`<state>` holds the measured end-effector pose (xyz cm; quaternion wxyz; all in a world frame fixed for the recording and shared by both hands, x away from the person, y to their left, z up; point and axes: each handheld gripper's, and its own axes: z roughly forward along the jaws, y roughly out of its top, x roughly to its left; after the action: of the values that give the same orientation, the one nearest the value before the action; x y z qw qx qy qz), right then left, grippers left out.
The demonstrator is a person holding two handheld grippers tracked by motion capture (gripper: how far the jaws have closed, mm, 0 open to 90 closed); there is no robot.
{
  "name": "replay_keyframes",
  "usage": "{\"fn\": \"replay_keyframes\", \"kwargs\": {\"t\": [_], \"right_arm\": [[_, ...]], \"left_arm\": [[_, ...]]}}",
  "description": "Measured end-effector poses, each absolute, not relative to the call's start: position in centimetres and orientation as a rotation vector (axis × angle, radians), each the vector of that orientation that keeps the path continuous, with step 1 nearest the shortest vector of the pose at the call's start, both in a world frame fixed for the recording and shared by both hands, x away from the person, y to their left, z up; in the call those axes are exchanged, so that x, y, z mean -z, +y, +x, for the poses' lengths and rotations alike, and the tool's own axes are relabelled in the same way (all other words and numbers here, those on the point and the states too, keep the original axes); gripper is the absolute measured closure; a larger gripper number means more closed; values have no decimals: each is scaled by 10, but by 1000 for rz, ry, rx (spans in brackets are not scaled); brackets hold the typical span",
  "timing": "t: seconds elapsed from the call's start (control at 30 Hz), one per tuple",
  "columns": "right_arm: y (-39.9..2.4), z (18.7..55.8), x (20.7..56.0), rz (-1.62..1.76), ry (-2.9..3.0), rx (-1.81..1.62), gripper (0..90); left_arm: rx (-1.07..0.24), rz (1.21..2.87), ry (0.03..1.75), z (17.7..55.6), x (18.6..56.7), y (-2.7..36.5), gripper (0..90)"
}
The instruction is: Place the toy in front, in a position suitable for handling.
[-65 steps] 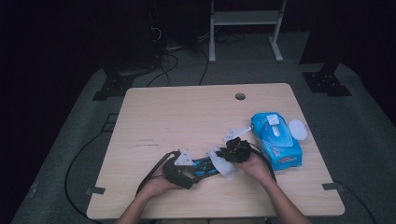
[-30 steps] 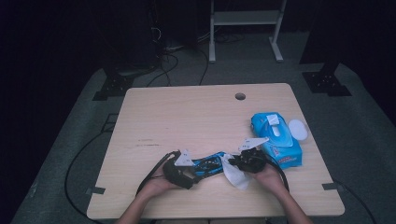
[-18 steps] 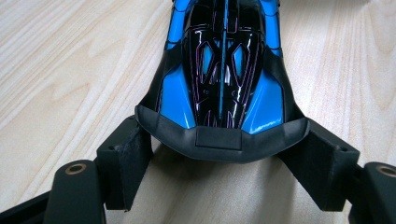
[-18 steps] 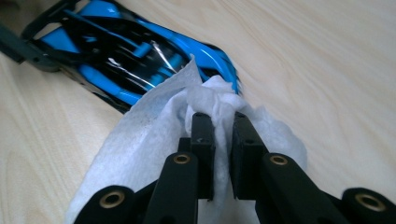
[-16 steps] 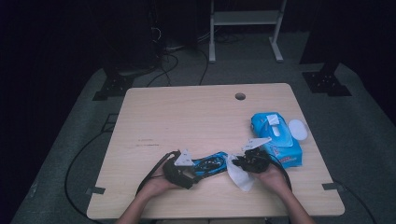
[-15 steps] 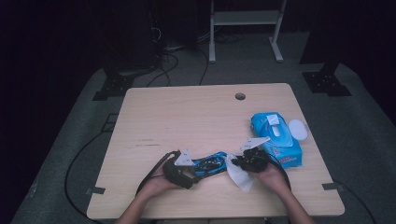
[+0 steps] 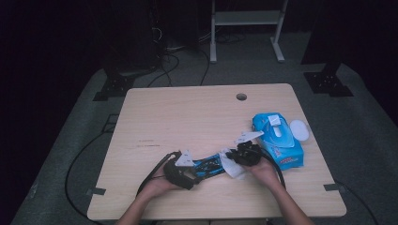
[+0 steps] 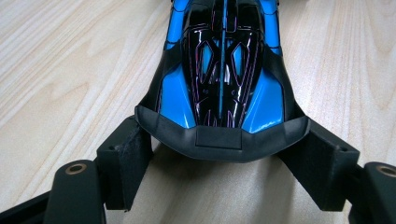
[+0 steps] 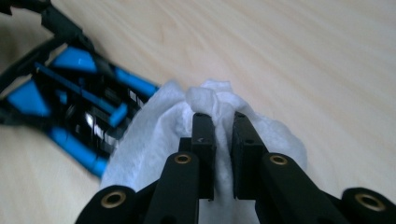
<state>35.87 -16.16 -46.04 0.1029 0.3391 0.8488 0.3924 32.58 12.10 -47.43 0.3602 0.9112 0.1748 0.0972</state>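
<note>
Now the left gripper (image 8: 219, 186) clamps the black end of the blue toy car (image 8: 222, 70), its jaws pressing both sides, low in the left gripper view. Over in the high view the car (image 7: 211, 164) lies on the table (image 7: 187, 117) at lower centre. The right gripper (image 9: 219, 119) pinches a white wipe (image 9: 159, 135) tight, just beside the car. A wipes pack (image 7: 277, 140) sits at right.

— Can any text, brand or number be read?
— None can be read. Print is carried on the blue wipes pack (image 7: 278, 139) near the table's (image 7: 187, 117) right edge, but it is too small and blurred to be made out.
</note>
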Motion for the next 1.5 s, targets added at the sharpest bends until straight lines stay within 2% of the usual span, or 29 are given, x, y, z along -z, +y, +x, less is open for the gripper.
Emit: {"fn": "replay_keyframes", "kwargs": {"t": [0.27, 0.53, 0.87, 0.9, 1.07, 1.13, 1.17, 1.2, 1.23, 1.5], "right_arm": [[-173, 332, 459, 941, 2567, -1104, 818], [-174, 336, 461, 973, 2566, -1100, 812], [-170, 328, 453, 939, 2581, -1165, 679], [-165, 327, 452, 920, 2586, -1166, 636], [-151, 330, 453, 888, 2579, -1176, 604], [-144, 330, 456, 864, 2577, -1175, 623], [-141, 330, 456, 846, 2567, -1165, 709], [-141, 330, 456, 846, 2567, -1165, 709], [-147, 331, 456, 856, 2563, -1165, 761], [-176, 334, 465, 1014, 2546, -1149, 799]], "left_arm": [[-259, 2357, 452, 326, 473, 120, 260], [-261, 2354, 453, 325, 474, 120, 260], [-263, 2356, 451, 325, 474, 120, 259], [-262, 2355, 453, 325, 474, 120, 259], [-264, 2354, 453, 325, 474, 120, 259], [-264, 2355, 453, 325, 474, 120, 259], [-261, 2356, 451, 325, 474, 120, 259], [-261, 2356, 451, 325, 474, 120, 260], [-265, 2352, 451, 325, 474, 120, 260], [-265, 2358, 450, 326, 473, 120, 259]]}}
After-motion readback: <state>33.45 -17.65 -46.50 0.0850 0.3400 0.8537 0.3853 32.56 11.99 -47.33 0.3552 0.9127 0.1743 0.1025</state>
